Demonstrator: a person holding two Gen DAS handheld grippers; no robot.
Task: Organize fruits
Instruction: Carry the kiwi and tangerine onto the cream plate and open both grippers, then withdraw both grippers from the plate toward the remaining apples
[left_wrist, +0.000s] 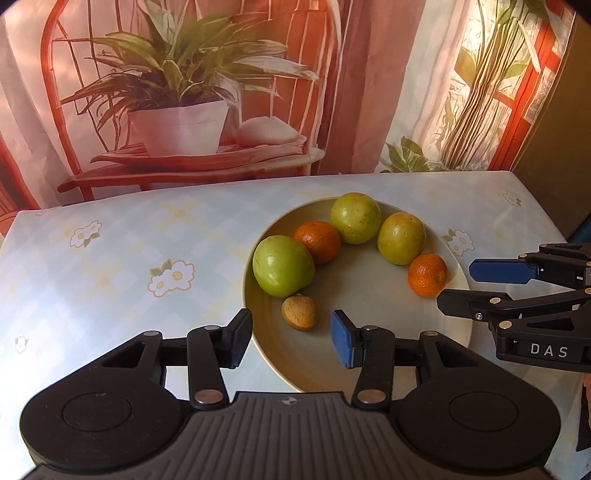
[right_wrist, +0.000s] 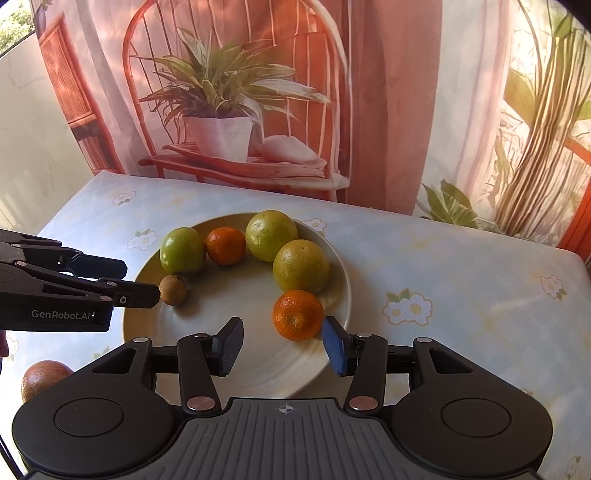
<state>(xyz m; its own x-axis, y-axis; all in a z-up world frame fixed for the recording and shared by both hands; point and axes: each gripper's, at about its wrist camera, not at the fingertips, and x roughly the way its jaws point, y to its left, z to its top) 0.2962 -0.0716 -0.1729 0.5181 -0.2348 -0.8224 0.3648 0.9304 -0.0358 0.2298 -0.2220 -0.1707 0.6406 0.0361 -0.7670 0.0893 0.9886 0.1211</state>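
1. left tool (left_wrist: 291, 338) hangs with fingers apart over the plate's (left_wrist: 369, 332) near rim, empty.
2. small brown fruit (left_wrist: 299, 312) lies just ahead on the plate.
3. right tool (right_wrist: 282, 345), fingers apart, sits by an orange (right_wrist: 297, 314).
4. plate rests on the flowered desk (left_wrist: 110, 277).

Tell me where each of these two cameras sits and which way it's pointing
Left wrist view: sits on the left tool, looking forward over the plate of fruit toward the printed backdrop; its own open fingers show, with the right tool entering from the right.
Right wrist view: sits on the right tool, facing the same plate; its open fingers show, with the left tool entering from the left.
Shared: plate, fruit, flowered tablecloth, backdrop.
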